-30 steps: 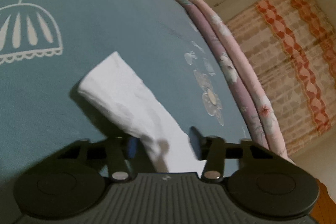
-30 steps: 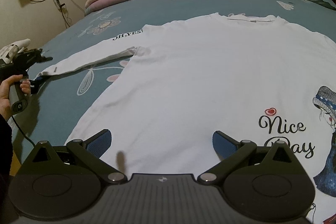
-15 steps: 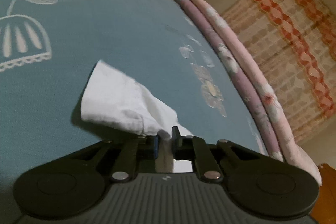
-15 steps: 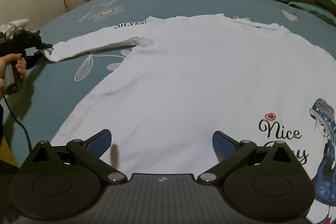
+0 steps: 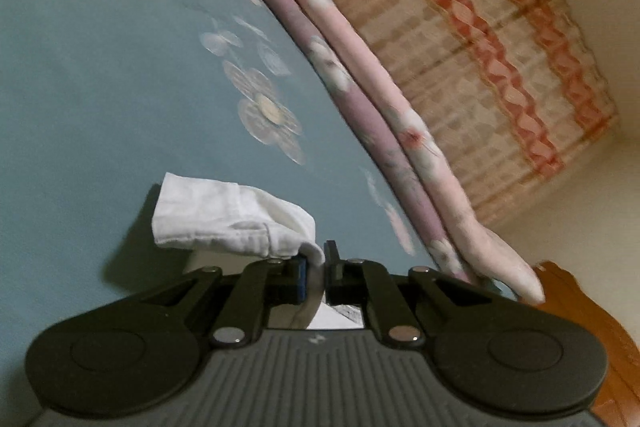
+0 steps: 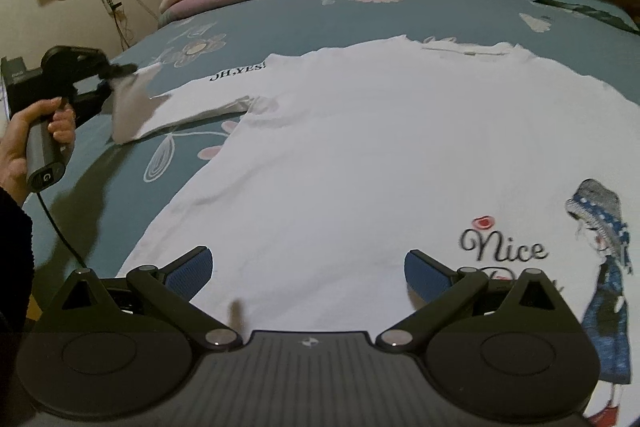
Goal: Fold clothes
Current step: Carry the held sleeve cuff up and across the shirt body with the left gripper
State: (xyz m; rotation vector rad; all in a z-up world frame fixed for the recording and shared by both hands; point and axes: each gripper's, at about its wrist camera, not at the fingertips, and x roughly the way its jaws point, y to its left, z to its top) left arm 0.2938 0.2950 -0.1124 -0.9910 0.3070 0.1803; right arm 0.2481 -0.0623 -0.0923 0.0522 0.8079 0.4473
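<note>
Two tools at work. Left tool (image 5: 316,269) is clamped on the sleeve (image 6: 132,107) cuff, lifting it off the bed (image 6: 320,23), likely to fold it inward over the shirt (image 6: 340,167). Shirt lies flat, print up, on the bed. Right tool (image 6: 308,271) hangs above the hem, jaws apart, empty, probably waiting.

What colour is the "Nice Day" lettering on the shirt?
Black script lettering with a small red heart above it; clearest in the right wrist view.
</note>
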